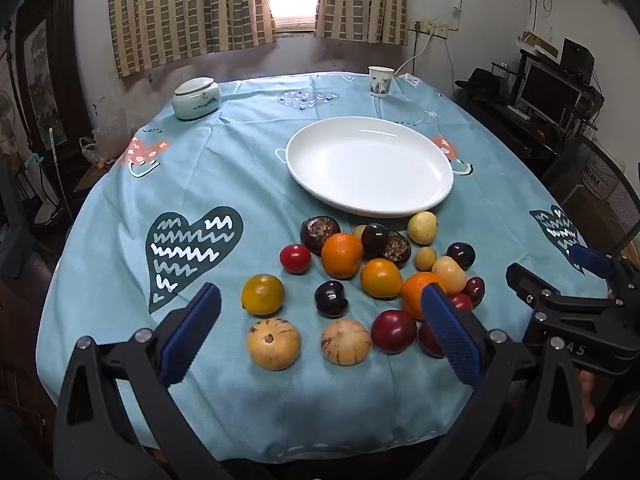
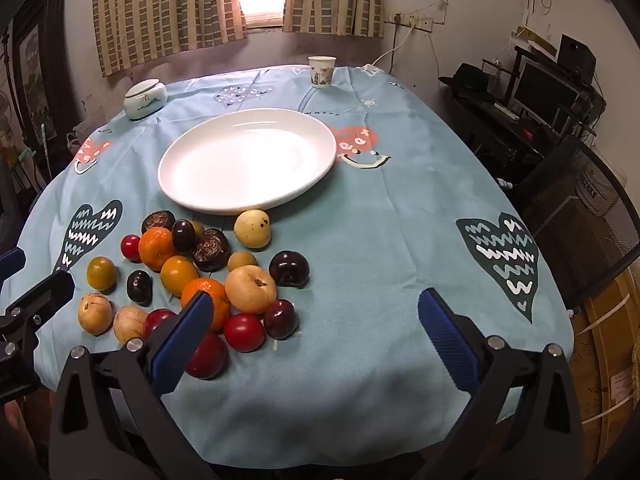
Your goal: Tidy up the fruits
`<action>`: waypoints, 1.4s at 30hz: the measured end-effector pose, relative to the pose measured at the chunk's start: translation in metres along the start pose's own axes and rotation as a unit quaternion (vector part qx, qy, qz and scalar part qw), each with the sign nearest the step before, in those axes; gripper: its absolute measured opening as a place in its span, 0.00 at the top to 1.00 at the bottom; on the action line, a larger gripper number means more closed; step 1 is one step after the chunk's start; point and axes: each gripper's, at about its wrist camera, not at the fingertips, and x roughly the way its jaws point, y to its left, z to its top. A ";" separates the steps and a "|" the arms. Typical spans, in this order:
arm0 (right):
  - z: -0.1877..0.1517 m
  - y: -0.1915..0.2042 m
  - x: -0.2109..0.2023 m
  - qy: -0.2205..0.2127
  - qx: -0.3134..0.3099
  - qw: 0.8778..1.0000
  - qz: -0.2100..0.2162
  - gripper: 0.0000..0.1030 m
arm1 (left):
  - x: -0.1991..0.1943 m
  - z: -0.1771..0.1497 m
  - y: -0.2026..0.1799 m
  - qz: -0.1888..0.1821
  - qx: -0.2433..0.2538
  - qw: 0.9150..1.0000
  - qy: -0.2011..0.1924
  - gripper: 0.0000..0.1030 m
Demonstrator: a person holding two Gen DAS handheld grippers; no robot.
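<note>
Hovering wide open and empty, left gripper (image 1: 320, 324) and right gripper (image 2: 316, 320) could nudge crowded fruits (image 1: 372, 272) rolling, probably tableward, beyond their jaws.

From my remote station I can read only a few markings. On the blue tablecloth (image 2: 360, 240) covering the worktop, the orange-red printed figure (image 2: 358, 142) right of the white plate carries pale letters that appear to read "eat", seen tilted. A small dark word (image 2: 322, 113) printed on the cloth just beyond the plate's far rim resembles "worry"; I cannot confirm it. In the left wrist view, the black body of the right gripper (image 1: 576, 320) shows the pale letters "A S" (image 1: 578, 350). The cardboard box (image 2: 596, 196) behind the mesh chair bears printed characters too small to read.
</note>
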 end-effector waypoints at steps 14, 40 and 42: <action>0.000 0.002 0.004 0.015 0.006 1.000 0.018 0.01 | -0.007 0.001 0.010 0.003 -0.003 1.000 0.000 0.02; 0.002 0.010 0.000 0.013 -0.008 1.000 0.014 0.01 | 0.000 0.001 0.010 0.002 -0.003 1.000 0.000 0.02; 0.002 0.010 0.000 0.013 -0.008 1.000 0.014 0.01 | 0.000 0.000 0.010 0.002 -0.003 1.000 0.000 0.02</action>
